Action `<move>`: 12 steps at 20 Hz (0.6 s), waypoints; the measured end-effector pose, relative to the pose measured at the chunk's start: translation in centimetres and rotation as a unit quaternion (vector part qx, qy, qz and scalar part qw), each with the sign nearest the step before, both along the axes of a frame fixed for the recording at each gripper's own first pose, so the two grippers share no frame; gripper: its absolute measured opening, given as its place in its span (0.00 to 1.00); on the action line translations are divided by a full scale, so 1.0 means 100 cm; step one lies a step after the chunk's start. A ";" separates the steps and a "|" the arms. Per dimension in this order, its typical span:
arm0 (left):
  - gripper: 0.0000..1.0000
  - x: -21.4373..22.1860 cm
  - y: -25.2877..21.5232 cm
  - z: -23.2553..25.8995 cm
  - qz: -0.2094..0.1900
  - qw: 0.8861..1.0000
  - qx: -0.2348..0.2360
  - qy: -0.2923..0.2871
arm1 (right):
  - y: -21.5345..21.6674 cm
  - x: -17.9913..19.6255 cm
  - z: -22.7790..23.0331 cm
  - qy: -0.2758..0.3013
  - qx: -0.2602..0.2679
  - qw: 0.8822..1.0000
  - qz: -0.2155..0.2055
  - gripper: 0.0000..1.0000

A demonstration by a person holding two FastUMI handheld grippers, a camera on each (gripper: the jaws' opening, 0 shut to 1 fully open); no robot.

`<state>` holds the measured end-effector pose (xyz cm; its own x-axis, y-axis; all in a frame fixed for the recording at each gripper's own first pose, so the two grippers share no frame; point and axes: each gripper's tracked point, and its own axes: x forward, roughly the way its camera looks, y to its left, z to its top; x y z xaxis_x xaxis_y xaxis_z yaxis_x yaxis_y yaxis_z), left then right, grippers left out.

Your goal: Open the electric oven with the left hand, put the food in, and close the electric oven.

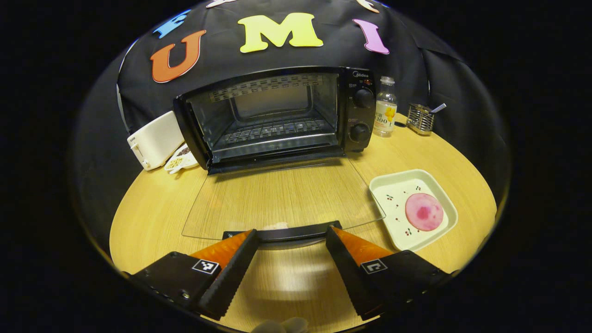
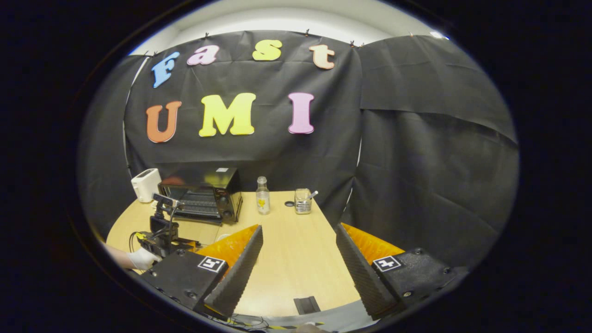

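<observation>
Wooden table (image 1: 296, 286), electric oven (image 1: 277, 115) facing camera, glass door (image 1: 282, 199) flat

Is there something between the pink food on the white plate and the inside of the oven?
Nothing visible blocks it. The oven door lies open and flat on the table; the food would pass above it from the plate.

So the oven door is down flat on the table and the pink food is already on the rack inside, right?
Not quite. The oven door is down flat, but the pink food lies on the white plate on the table, right of the door, as the left gripper view shows. The rack is bare.
</observation>
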<state>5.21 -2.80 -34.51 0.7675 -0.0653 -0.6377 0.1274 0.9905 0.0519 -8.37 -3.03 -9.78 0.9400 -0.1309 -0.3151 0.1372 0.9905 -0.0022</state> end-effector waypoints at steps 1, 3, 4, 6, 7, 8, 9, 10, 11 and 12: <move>0.96 -0.001 0.001 -0.003 0.001 1.000 0.000 0.007 | 0.003 0.002 -0.001 0.003 0.002 1.000 0.003 1.00; 0.95 -0.002 0.001 -0.002 0.001 1.000 -0.001 0.006 | 0.006 0.004 -0.003 0.002 0.003 1.000 0.006 1.00; 0.95 -0.001 0.001 0.000 0.001 1.000 -0.002 0.004 | 0.007 0.005 -0.006 0.005 0.005 1.000 0.008 1.00; 0.94 0.001 0.002 0.005 0.003 1.000 -0.006 -0.011 | 0.010 0.008 -0.008 0.005 0.009 1.000 0.012 1.00; 0.95 0.000 0.002 0.009 0.000 1.000 -0.010 -0.018 | 0.011 0.009 -0.009 0.006 0.010 1.000 0.014 1.00; 0.95 -0.003 0.001 0.014 -0.002 1.000 -0.016 -0.024 | 0.012 0.012 -0.012 0.007 0.013 1.000 0.016 1.00; 0.96 -0.003 0.004 0.022 -0.001 0.999 -0.017 -0.038 | 0.014 0.016 -0.015 0.008 0.019 1.000 0.021 1.00; 0.97 -0.003 0.008 0.032 -0.001 0.999 -0.016 -0.051 | 0.016 0.020 -0.019 0.008 0.027 0.999 0.026 1.00; 0.97 -0.006 0.013 0.041 0.001 0.998 -0.016 -0.064 | 0.017 0.025 -0.026 0.014 0.033 0.999 0.027 1.00; 0.97 -0.009 0.017 0.052 0.003 0.997 -0.019 -0.074 | 0.018 0.032 -0.034 0.022 0.040 0.998 0.032 1.00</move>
